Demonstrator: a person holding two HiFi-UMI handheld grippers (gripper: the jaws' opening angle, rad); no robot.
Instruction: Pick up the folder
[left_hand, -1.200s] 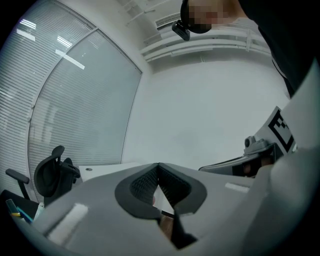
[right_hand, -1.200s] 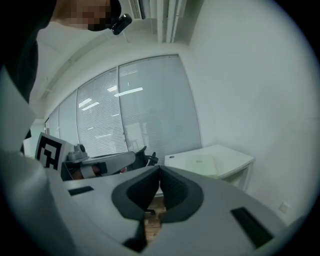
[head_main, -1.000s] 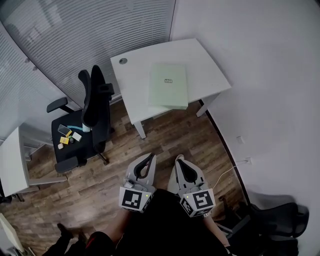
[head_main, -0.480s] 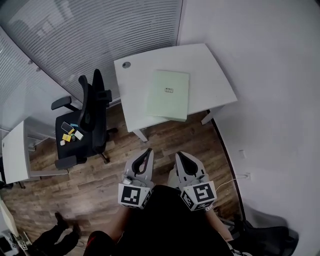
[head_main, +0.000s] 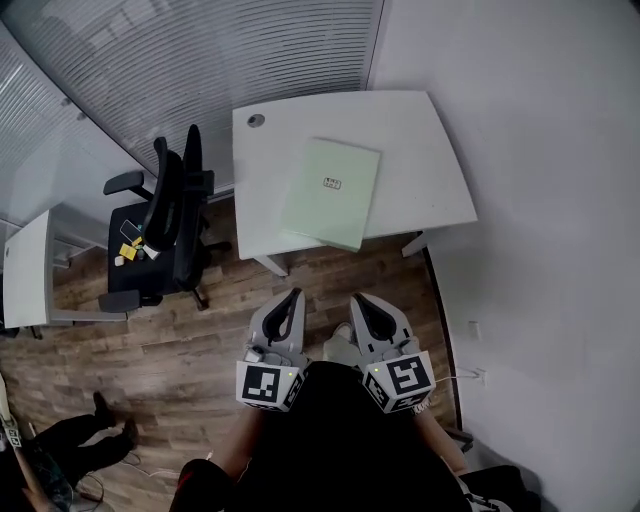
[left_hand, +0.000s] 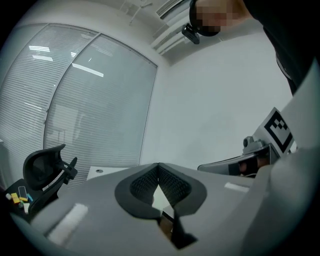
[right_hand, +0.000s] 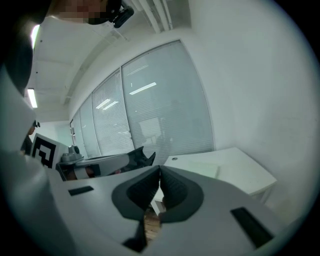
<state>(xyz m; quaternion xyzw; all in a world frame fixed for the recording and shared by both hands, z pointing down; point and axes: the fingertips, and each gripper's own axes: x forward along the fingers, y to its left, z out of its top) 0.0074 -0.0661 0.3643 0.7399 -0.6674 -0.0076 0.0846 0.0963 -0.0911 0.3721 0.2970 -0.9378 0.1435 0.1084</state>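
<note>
pale green folder (head_main: 332, 192), flat, small label centred

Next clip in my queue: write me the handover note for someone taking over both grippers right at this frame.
Left gripper: shut, nothing between its jaws, short of the desk.
Right gripper: shut and empty, beside the left one.
Folder: pale green, lying flat on the white desk near its front edge, untouched.
Done: nothing of the pickup yet. Both grippers are over the wood floor and point toward the desk.
Left to do: close in on the desk, open a gripper, grip the folder, probably at its near edge, and lift it.
</note>
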